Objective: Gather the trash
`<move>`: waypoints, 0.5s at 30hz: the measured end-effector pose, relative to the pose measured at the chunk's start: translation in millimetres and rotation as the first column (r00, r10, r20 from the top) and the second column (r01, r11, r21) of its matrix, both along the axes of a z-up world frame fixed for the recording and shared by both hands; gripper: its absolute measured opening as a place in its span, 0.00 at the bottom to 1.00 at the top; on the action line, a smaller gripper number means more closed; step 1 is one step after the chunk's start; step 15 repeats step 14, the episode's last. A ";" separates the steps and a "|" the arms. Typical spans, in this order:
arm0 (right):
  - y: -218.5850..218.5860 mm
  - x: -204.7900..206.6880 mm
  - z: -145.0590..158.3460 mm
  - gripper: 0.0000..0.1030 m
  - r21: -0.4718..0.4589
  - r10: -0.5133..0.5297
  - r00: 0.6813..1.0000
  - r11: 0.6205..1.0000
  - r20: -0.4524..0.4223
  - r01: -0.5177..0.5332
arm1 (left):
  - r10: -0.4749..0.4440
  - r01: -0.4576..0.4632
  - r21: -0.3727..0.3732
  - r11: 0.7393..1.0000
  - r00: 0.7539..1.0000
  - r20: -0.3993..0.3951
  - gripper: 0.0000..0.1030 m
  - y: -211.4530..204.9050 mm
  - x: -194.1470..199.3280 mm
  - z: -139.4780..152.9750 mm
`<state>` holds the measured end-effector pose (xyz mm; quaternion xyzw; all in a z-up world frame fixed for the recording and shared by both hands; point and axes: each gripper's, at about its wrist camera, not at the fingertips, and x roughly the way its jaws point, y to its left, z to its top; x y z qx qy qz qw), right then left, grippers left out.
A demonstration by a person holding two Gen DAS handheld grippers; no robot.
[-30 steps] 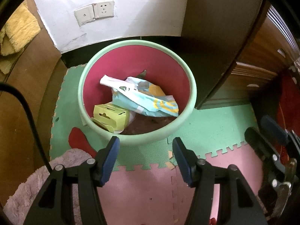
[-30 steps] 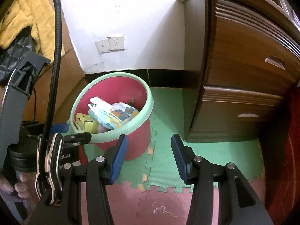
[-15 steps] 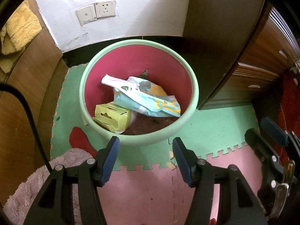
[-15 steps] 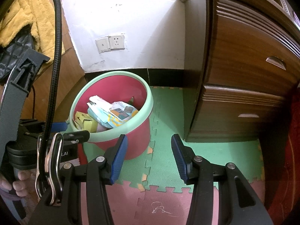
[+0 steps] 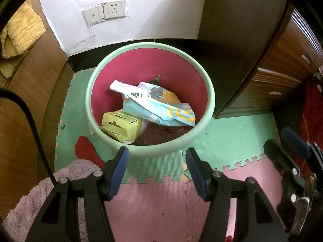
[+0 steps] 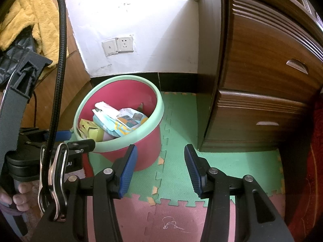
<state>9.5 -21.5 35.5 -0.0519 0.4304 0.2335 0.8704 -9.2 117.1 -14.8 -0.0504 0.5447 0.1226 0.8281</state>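
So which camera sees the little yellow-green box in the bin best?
The left wrist view: it looks nearly straight down into the bin, so the yellow-green box shows plainly. In the right wrist view the box sits low behind the rim, partly hidden.

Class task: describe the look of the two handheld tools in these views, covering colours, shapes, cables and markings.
Both the left tool and the right tool have black frames with silver pivot screws and two fingers faced with ribbed blue pads. A braided black cable arches over the left tool, which carries white lettering and a silver clip.
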 end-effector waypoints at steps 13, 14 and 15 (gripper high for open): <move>-2.5 0.2 -2.5 0.48 0.001 -0.003 1.000 1.000 -0.004 0.003 | 0.007 -0.007 -0.005 1.000 1.000 -0.009 0.60 1.0 0.7 -1.3; -2.8 0.5 -3.1 0.48 0.000 -0.004 1.000 1.000 -0.005 0.004 | 0.007 -0.007 -0.006 1.000 1.000 -0.009 0.60 0.6 0.8 -1.4; -2.8 0.5 -3.1 0.48 0.000 -0.004 1.000 1.000 -0.005 0.004 | 0.007 -0.007 -0.006 1.000 1.000 -0.009 0.60 0.6 0.8 -1.4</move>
